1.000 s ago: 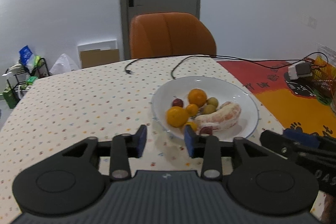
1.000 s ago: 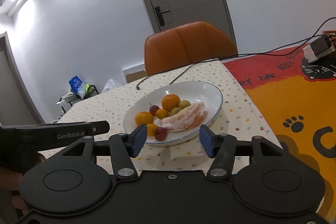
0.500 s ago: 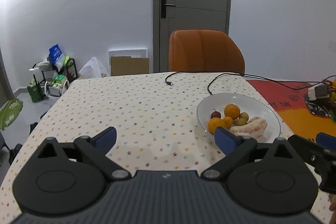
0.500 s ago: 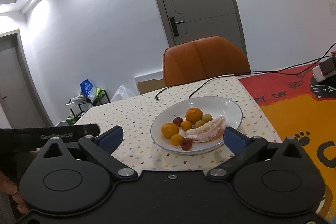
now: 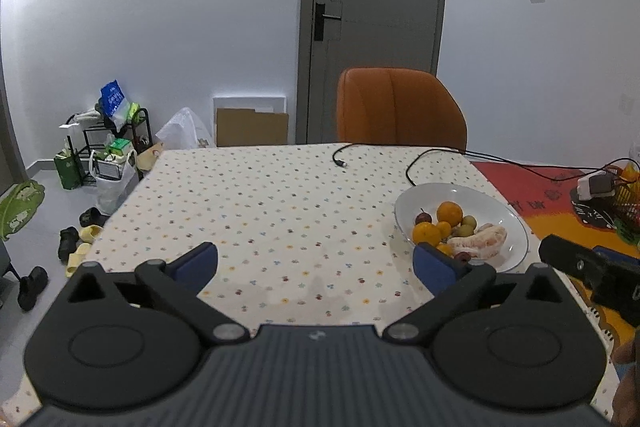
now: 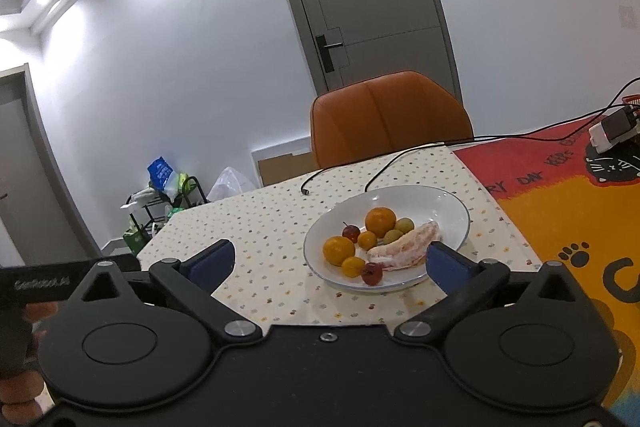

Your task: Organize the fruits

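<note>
A white plate point(image 5: 496, 203) point(image 6: 448, 203) on the dotted tablecloth holds several fruits: oranges point(image 6: 380, 219) point(image 5: 449, 212), small red fruits point(image 6: 372, 273), green ones point(image 6: 404, 225) and a peeled pomelo piece point(image 6: 408, 247) point(image 5: 480, 242). My left gripper point(image 5: 316, 263) is open and empty, back from the plate, which lies to its right. My right gripper point(image 6: 332, 263) is open and empty too, with the plate's near rim just beyond its fingers. Each gripper shows at the edge of the other's view.
An orange chair point(image 5: 400, 107) stands at the table's far side. Black cables point(image 5: 420, 163) run across the table behind the plate. A red and orange mat point(image 6: 568, 211) with a charger block point(image 6: 612, 129) covers the right side. Floor clutter point(image 5: 108, 155) lies off the table's left.
Both grippers opened wide from a narrow gap and pulled back from the plate. The left gripper also swung left, so the plate now sits at its right.
</note>
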`<state>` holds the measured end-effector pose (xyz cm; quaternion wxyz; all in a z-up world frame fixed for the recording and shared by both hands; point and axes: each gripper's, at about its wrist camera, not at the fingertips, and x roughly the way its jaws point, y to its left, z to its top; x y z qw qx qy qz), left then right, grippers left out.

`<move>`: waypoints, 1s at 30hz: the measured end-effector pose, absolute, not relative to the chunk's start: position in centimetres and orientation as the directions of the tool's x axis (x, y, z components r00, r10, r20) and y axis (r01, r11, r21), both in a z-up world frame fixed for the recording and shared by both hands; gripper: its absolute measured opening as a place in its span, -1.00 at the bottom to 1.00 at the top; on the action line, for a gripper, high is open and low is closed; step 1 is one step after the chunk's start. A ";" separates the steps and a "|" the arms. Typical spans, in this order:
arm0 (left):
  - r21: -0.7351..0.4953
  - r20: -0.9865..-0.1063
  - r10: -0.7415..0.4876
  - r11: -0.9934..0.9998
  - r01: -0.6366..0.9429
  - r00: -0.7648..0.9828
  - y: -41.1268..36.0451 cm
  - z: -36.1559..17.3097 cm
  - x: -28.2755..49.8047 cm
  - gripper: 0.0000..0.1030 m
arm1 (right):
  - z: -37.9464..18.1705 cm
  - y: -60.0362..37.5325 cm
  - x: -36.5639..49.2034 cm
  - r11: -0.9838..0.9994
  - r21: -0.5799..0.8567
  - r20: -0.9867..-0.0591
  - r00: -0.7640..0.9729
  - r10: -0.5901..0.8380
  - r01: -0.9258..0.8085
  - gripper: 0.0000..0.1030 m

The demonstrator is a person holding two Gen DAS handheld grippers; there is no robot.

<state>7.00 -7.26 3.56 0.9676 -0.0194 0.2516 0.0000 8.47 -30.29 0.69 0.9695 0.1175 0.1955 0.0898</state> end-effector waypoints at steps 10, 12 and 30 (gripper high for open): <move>-0.057 -0.476 0.011 0.997 -0.043 0.879 -4.3 3.7 5.0 1.00 | 1.4 -28.0 7.8 0.957 0.250 -0.360 0.904 0.233 -0.147 1.00; -0.060 -0.474 0.021 0.997 -0.056 0.880 -3.7 3.6 4.8 1.00 | 1.4 -27.5 7.7 0.957 0.241 -0.361 0.900 0.243 -0.162 1.00; -0.051 -0.485 0.065 0.993 -0.102 0.872 -1.1 2.5 3.6 1.00 | 1.4 -25.3 5.9 0.943 0.216 -0.373 0.871 0.318 -0.252 1.00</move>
